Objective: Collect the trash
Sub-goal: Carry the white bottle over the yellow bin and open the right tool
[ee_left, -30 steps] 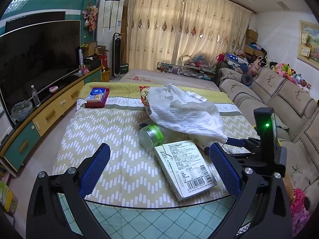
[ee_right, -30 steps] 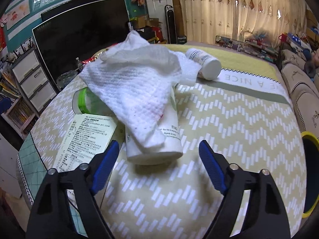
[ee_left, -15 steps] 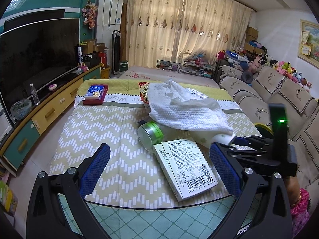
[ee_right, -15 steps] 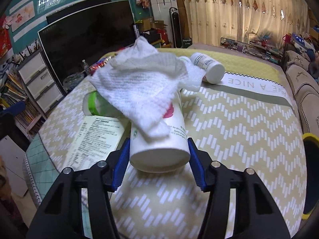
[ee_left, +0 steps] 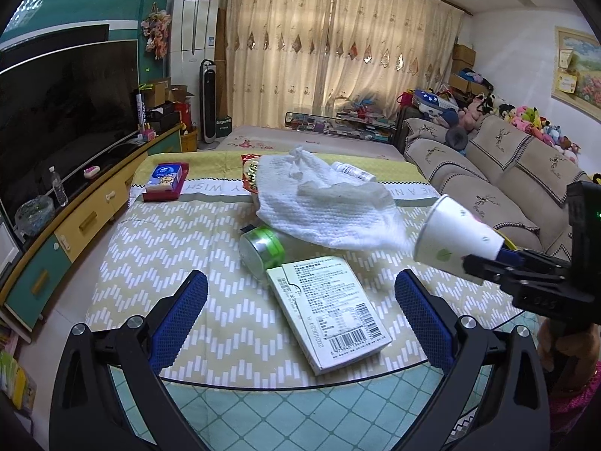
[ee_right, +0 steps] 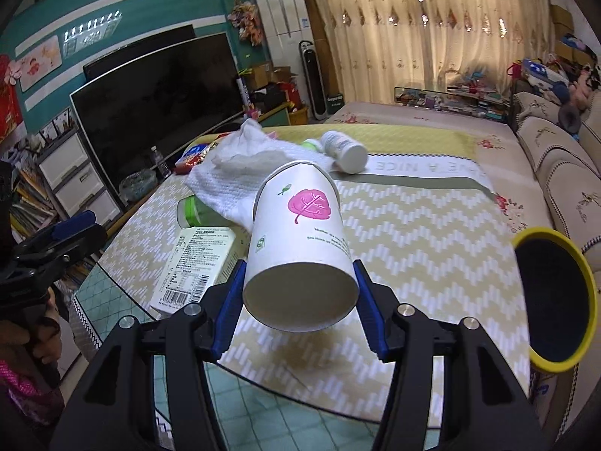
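Lifted clear of the towel [ee_right: 240, 184] since a second ago, the paper cup [ee_right: 300, 248] sits clamped between my right tongs [ee_right: 300, 306]; only that view shows the yellow-rimmed bin [ee_right: 586, 282] just right; left tongs [ee_left: 300, 323] gape empty over the box [ee_left: 330, 315] at the table's near edge

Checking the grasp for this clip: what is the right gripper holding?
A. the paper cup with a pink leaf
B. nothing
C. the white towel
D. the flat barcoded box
A: the right gripper has its blue pads clamped on the paper cup, lifted off the table.
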A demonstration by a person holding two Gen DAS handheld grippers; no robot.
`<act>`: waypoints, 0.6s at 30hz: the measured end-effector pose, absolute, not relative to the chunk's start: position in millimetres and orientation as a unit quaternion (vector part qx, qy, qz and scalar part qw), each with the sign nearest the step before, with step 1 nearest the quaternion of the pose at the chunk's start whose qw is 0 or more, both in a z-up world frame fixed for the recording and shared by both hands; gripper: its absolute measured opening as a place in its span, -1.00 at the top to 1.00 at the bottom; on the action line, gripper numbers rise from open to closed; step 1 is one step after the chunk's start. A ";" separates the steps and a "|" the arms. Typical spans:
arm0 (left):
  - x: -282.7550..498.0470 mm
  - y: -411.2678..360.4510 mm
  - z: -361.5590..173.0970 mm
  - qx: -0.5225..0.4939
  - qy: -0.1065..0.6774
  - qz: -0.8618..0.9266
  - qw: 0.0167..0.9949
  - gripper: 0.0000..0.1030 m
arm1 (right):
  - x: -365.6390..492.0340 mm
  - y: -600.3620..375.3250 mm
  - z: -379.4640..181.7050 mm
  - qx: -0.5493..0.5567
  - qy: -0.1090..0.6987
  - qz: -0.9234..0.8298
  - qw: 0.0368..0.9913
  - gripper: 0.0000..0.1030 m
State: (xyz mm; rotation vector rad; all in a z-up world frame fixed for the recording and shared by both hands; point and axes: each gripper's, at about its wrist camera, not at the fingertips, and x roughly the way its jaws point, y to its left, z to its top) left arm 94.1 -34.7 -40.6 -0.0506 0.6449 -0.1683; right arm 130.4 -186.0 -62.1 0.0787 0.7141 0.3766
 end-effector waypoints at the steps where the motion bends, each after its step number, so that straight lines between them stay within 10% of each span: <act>1: 93.9 -36.3 -40.7 -0.024 0.317 -0.084 0.944 -0.91 | 128.0 -190.6 -61.4 0.041 0.345 0.180 0.920 -0.03; 18: 109.1 -72.6 -52.6 -0.009 0.338 -0.097 0.936 -0.91 | 130.3 -347.0 -77.7 0.100 0.335 -0.004 0.937 -0.03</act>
